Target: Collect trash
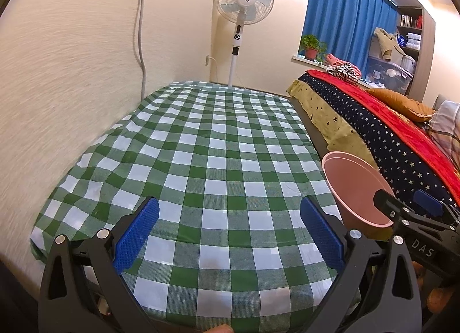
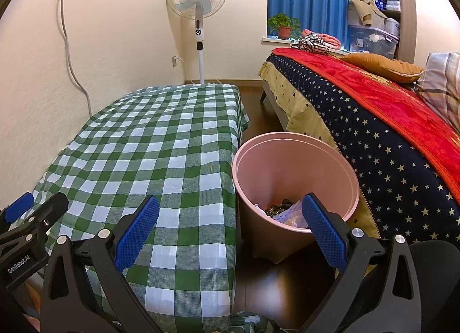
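Nearby, round pink bin point(image 2: 296, 177), checked tablecloth point(image 2: 161, 143)

Warm bright indoor light — fisheye-bent edges, dark corners, left wall blurred.

The tablecloth point(image 2: 161, 143) is woven cloth, matt and lightly wrinkled. At about three o'clock from it, the bin point(image 2: 296, 166) looks like smooth plastic with a soft sheen. The left gripper point(image 1: 230, 232) and right gripper point(image 2: 230, 226) have matt black plastic frames, shiny metal rivets and blue pads point(image 1: 138, 232) with a rough dotted grain. At two o'clock, the blanket point(image 2: 382, 97) is plush cloth. The floor point(image 2: 276, 284) looks like glossy dark wood.
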A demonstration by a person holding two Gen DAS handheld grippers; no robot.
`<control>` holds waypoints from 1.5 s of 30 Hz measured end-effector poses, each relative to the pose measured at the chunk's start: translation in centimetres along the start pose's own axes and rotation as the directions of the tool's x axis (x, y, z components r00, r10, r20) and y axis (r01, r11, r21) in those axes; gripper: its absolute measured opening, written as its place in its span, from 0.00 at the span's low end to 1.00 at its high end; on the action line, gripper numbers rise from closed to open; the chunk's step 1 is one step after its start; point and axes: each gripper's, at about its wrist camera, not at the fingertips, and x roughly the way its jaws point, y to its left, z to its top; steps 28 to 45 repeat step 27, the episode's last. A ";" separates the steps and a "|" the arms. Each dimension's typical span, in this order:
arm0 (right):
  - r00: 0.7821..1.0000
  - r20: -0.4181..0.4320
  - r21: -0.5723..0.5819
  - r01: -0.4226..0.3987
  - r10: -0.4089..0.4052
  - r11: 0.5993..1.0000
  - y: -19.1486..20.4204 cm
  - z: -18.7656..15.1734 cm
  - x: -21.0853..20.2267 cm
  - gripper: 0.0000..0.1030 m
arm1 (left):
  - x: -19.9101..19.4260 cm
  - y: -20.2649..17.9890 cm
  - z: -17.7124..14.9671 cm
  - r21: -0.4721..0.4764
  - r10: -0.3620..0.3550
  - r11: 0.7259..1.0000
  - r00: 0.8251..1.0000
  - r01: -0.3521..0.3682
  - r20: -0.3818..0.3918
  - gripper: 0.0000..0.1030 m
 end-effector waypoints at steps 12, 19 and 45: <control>1.000 0.000 -0.002 0.000 0.000 1.000 0.0 0.0 0.0 0.95 | 0.0 0.1 -0.2 0.011 0.030 0.999 1.000 -0.030 0.005 0.92; 1.000 0.000 -0.002 0.000 0.000 1.000 0.0 0.0 0.0 0.95 | -0.3 0.1 -0.2 0.030 0.062 0.998 0.998 -0.063 0.022 0.92; 1.000 -0.001 -0.006 0.001 -0.001 1.000 -0.3 0.1 0.0 0.95 | -0.2 0.1 -0.2 0.026 0.066 0.997 0.998 -0.067 0.014 0.92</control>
